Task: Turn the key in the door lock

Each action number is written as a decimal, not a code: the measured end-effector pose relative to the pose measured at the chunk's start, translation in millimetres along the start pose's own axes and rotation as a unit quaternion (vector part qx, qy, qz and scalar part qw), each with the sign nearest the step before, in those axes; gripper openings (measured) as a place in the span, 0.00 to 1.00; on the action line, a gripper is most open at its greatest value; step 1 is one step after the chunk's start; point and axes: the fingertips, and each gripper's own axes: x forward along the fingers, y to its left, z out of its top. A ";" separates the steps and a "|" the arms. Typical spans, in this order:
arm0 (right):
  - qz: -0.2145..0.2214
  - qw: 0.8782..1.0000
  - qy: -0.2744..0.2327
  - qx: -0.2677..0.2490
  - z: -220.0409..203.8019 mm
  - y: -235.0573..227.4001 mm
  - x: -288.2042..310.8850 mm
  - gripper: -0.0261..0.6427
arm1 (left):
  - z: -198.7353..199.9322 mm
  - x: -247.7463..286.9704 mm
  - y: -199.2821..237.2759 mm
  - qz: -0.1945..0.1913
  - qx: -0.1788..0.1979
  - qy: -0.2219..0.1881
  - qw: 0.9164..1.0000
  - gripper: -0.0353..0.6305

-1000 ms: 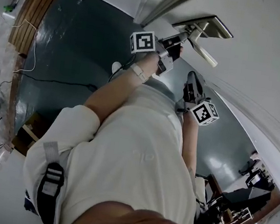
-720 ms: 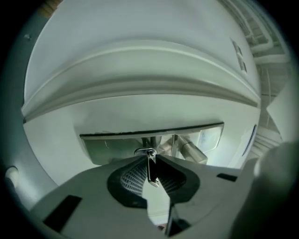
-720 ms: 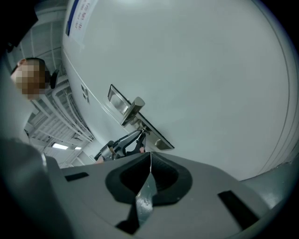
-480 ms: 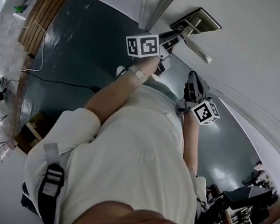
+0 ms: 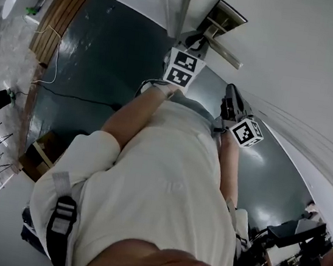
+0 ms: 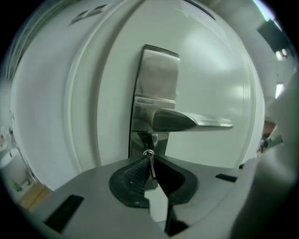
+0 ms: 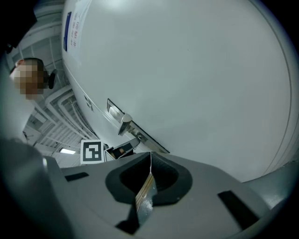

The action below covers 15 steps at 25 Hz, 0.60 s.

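Left gripper [image 6: 149, 158]: jaws just closed further, clamped on key [image 6: 152, 169] | key is seated in lock plate [image 6: 156, 79], just below lever handle [image 6: 187, 122], on white door [image 6: 219, 65] | right gripper [image 7: 149, 173]: jaws pressed together, nothing held, positioned apart from handle

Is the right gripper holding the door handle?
No, the right gripper has its jaws shut on nothing, clear of the door handle, which stands free further off.
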 end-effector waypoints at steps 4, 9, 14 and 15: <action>0.002 1.000 0.006 0.001 4.0 -3.8 -4.5 0.07 | -0.9 2.0 -2.4 0.050 0.106 0.003 0.993 0.10; 0.009 1.000 0.008 0.001 6.0 -5.1 -9.3 0.07 | -2.5 2.0 -6.5 0.093 0.221 0.013 0.971 0.11; 0.011 1.000 0.010 0.002 7.0 -4.1 -9.8 0.07 | -4.7 1.9 -6.5 0.093 0.216 0.012 0.972 0.12; 0.012 1.000 0.009 0.002 7.5 -4.3 -9.8 0.07 | -4.5 1.7 -6.6 0.089 0.210 0.011 0.974 0.12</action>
